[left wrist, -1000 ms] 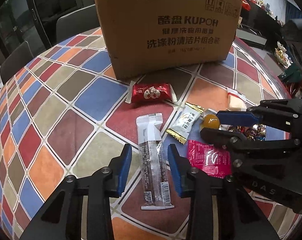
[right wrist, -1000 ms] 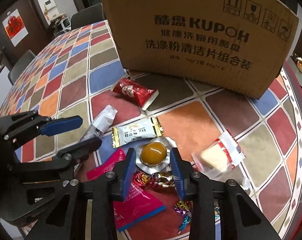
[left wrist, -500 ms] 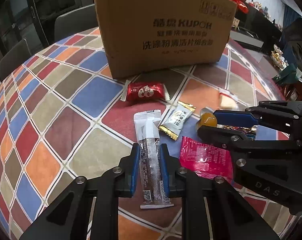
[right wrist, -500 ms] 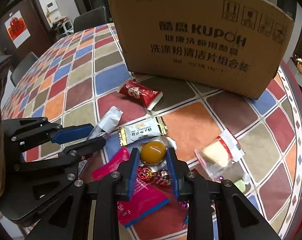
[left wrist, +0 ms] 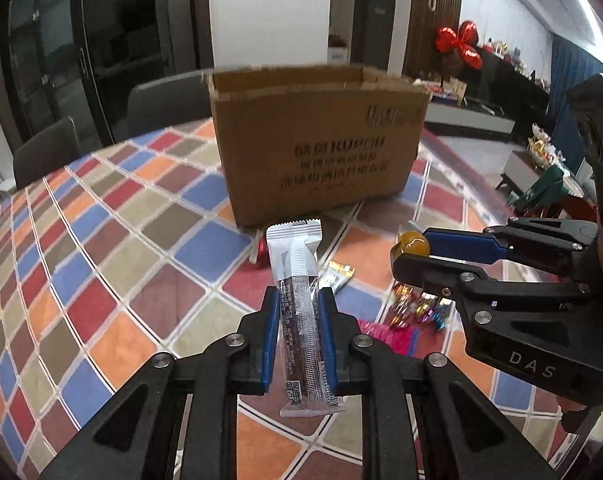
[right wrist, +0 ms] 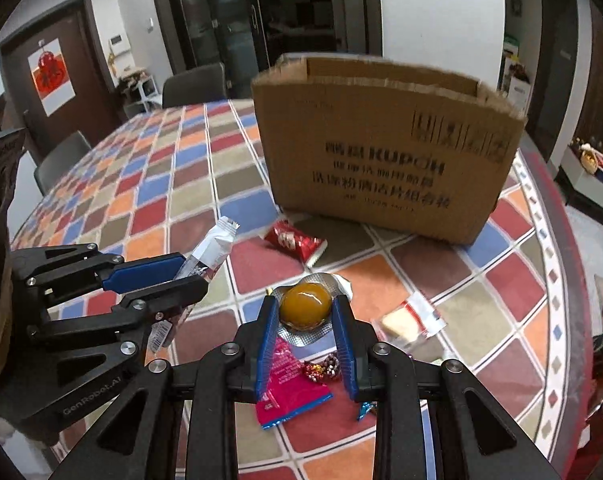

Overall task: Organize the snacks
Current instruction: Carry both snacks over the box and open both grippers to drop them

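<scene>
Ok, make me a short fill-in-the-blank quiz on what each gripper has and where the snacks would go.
1. The left gripper is shut on a long ____ bar.
2. The right gripper holds a round ____ jelly cup.
3. Behind the snacks stands an open cardboard ____.
4. The red packet lies on the ____.

Missing words: chocolate; orange; box; table
</scene>
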Available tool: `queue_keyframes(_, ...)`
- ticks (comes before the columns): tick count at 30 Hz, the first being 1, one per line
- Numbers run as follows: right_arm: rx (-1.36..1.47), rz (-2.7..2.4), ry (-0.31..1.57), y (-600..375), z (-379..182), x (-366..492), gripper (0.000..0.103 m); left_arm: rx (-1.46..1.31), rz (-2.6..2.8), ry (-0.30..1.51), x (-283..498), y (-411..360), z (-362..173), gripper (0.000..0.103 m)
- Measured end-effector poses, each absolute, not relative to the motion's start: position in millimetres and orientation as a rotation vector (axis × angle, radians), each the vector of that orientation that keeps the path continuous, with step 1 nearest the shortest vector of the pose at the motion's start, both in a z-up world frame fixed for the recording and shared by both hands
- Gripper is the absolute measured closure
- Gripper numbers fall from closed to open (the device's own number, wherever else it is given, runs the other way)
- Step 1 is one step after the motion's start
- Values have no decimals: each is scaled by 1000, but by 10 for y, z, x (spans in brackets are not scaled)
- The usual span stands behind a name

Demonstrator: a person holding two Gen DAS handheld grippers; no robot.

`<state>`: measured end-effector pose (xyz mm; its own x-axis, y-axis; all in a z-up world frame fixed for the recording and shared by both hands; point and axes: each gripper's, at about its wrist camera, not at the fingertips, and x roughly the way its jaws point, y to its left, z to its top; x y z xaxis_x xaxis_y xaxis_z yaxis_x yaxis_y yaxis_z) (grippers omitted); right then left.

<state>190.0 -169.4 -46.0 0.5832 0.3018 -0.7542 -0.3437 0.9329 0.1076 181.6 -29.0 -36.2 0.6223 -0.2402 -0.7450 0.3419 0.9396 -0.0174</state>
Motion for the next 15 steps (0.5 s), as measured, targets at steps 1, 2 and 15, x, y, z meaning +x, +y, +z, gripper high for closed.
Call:
queue_keyframes(1, -51, 375, 858, -1699, -417, 1884, 74, 127, -339, 816, 1807, -292, -289, 83)
queue_keyframes(2, -50, 372, 839, -1705, -352, 1865, 74, 125, -340, 804, 1803, -300, -237, 83)
queue_keyframes(15, -43, 310, 641, -1893, 474, 1976, 74, 143, -348, 613, 1989, -414, 557, 83)
